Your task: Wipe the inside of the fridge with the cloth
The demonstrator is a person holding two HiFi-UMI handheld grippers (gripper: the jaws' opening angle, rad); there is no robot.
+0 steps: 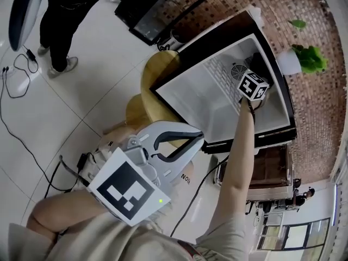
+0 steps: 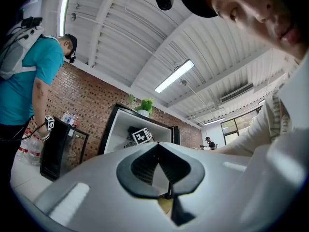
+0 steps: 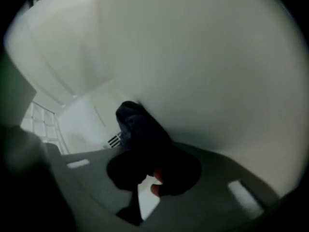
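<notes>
The small black fridge (image 1: 201, 91) stands open, showing its white inside. My right gripper (image 1: 256, 72) reaches deep into it, its marker cube (image 1: 252, 86) facing me, shut on a dark cloth (image 1: 262, 63). In the right gripper view the dark cloth (image 3: 141, 129) bunches out of the right gripper (image 3: 145, 153) and lies against the fridge's white wall (image 3: 207, 71). My left gripper (image 1: 194, 140) hangs outside, low in front of the fridge, shut and empty. The left gripper view looks past that gripper's (image 2: 158, 148) closed tips at the open fridge (image 2: 116, 132).
A potted plant (image 1: 304, 58) sits on top of the fridge against a brick wall. Round wooden stools (image 1: 157, 75) stand beside the fridge. A person in a teal shirt (image 2: 24, 76) stands by a black glass-door cabinet (image 1: 157, 10). Cables (image 1: 16, 75) trail on the tiled floor.
</notes>
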